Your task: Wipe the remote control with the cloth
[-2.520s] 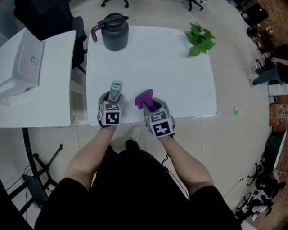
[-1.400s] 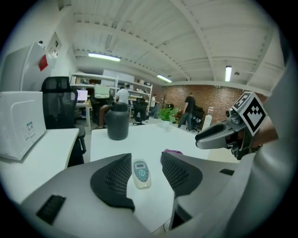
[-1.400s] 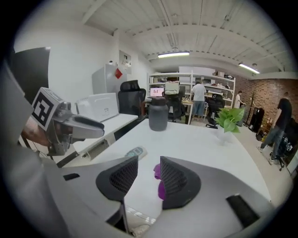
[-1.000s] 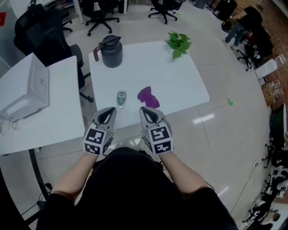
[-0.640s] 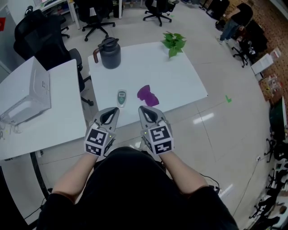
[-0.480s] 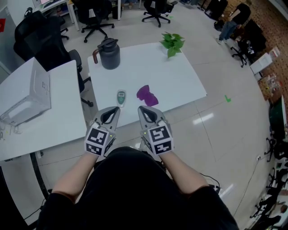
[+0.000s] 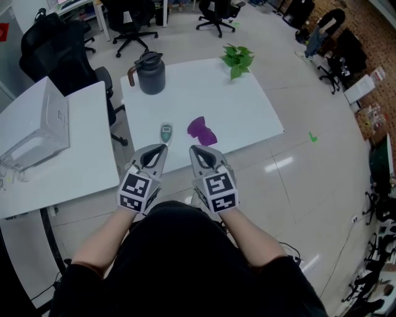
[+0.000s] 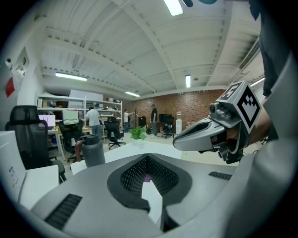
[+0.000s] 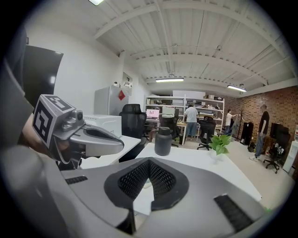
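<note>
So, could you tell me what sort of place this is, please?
Probably an open-plan office or lab workspace: rolling office chairs, white work tables, and shelving with a monitor in the background.

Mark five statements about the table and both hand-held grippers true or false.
1. The crumpled purple cloth lies on the white table, right of the white-and-green remote control. True.
2. The right hand-held gripper is shut on the cloth. False: it is shut on nothing, and the cloth lies free on the table.
3. The dark grey lidded jug stands near the table's far left corner. True.
4. The green leafy plant stands beside the remote control. False: it stands at the far edge, well apart.
5. The left hand-held gripper's jaws are open. False: they are shut, empty.
</note>
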A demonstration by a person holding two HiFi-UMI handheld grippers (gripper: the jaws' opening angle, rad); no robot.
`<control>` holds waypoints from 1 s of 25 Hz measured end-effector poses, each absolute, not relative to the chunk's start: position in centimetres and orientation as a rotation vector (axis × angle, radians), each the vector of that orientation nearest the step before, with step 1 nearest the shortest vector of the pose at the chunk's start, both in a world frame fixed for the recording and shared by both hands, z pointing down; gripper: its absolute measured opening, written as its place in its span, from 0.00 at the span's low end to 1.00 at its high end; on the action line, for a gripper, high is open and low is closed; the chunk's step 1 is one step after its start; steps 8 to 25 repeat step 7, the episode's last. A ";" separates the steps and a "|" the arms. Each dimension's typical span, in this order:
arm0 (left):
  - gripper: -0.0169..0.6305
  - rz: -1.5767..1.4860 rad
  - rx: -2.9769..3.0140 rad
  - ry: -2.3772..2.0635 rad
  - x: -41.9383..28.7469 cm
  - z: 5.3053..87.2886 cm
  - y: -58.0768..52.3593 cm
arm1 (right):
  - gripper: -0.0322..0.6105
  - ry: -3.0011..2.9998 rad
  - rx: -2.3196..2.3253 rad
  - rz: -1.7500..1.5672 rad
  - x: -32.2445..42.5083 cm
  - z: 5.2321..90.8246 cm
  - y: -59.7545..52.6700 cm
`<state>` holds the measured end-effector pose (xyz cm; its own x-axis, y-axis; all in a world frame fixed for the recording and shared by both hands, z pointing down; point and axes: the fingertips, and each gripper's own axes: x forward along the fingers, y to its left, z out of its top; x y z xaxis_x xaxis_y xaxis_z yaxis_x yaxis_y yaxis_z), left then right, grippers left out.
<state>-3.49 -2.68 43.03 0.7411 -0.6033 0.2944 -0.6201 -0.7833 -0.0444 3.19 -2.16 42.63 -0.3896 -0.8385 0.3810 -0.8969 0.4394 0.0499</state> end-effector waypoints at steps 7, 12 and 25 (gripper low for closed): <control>0.03 0.457 2.877 -1.013 -3.1 43.0 -3.1 | 0.07 -2.352 1.473 0.227 3.3 42.5 -2.7; 0.03 0.457 2.877 -1.013 -3.1 43.0 -3.1 | 0.07 -2.352 1.473 0.227 3.3 42.5 -2.7; 0.03 0.457 2.877 -1.013 -3.1 43.0 -3.1 | 0.07 -2.352 1.473 0.227 3.3 42.5 -2.7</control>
